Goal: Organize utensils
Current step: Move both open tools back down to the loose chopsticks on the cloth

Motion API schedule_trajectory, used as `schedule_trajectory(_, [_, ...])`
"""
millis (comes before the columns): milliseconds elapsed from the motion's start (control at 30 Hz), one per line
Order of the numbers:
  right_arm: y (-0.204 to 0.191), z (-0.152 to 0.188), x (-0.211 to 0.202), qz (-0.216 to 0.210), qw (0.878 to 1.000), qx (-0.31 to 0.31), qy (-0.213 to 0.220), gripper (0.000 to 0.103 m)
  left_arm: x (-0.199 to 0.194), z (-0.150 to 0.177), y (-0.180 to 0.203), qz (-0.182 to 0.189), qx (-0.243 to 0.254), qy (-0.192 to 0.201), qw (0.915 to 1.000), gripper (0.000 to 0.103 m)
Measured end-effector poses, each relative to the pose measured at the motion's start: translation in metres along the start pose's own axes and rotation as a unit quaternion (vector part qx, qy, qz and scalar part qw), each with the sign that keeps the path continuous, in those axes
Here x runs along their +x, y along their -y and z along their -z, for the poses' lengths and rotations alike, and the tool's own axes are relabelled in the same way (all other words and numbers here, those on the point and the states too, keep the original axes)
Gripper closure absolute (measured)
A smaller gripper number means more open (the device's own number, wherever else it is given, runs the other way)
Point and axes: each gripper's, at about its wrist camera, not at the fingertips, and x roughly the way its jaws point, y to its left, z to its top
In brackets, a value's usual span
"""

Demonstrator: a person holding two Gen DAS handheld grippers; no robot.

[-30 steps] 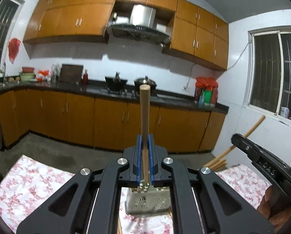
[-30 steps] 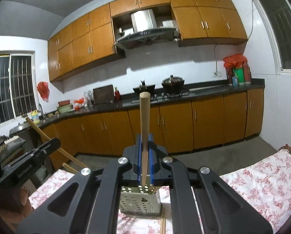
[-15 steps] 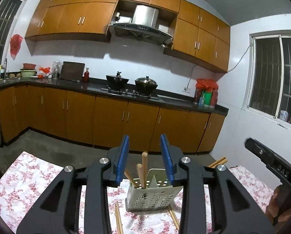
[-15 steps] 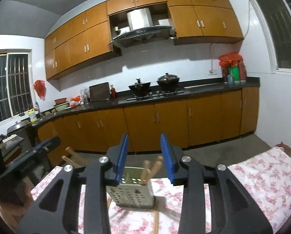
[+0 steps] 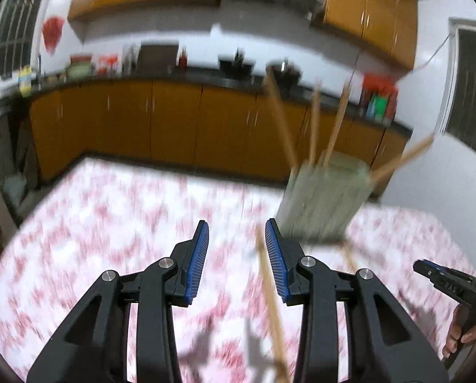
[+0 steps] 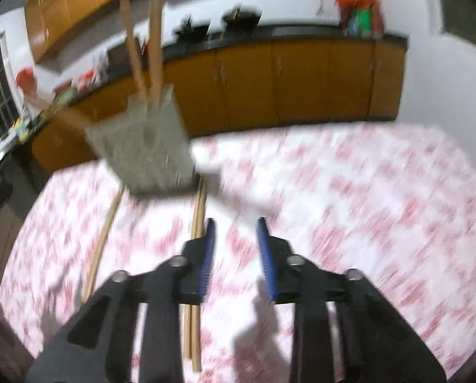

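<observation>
A pale perforated utensil holder (image 5: 324, 198) stands on the floral tablecloth (image 5: 110, 223) with several wooden chopsticks upright in it. My left gripper (image 5: 238, 239) hangs low over the cloth, its jaws opening; a loose chopstick (image 5: 269, 303) lies on the cloth beneath them, close to the right finger and unpressed. In the right wrist view the holder (image 6: 142, 146) sits up and to the left. My right gripper (image 6: 236, 236) has its jaws closing with nothing between them. A pair of chopsticks (image 6: 196, 255) lies just left of its left finger, and another chopstick (image 6: 103, 239) further left.
Both views are smeared by motion. The right gripper (image 5: 445, 281) and the hand holding it show at the right edge of the left wrist view. Orange cabinets (image 5: 174, 127) and a dark counter run behind the table, and the cloth (image 6: 365, 207) stretches right of the holder.
Both grippers let go of the chopsticks they held upright, which now stand in the holder. Both then dropped toward the cloth and tipped downward, leaving the holder off to the side.
</observation>
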Motion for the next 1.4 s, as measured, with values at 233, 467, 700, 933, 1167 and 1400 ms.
schedule_trajectory(233, [-0.025,0.033,0.035,-0.028,0.998,-0.023,-0.055,0.093,0.026,0.042,-0.003,0.009,0.004,-0.068,0.9977,0.066])
schedule_trajectory(467, [-0.026,0.038,0.041,-0.027,0.997,-0.027,-0.065,0.093,0.035,0.062,0.005,0.025,0.007,-0.100,0.9946,0.066])
schedule_trajectory(700, [-0.030,0.040,0.043,-0.010,0.997,-0.048,-0.065,0.094,0.045,0.071,0.011,0.037,0.008,-0.123,0.9917,0.070])
schedule_trajectory(933, [-0.005,0.034,0.042,0.040,0.998,-0.013,-0.050,0.095,0.047,0.077,0.015,0.052,0.014,-0.138,0.9889,0.076])
schedule_trajectory(1167, [0.004,0.034,0.040,0.046,0.998,-0.010,-0.048,0.095,0.051,0.083,0.023,0.060,0.029,-0.153,0.9860,0.079])
schedule_trajectory(1400, [0.004,0.034,0.040,0.047,0.998,-0.011,-0.048,0.095,0.054,0.087,0.033,0.048,0.055,-0.162,0.9841,0.081])
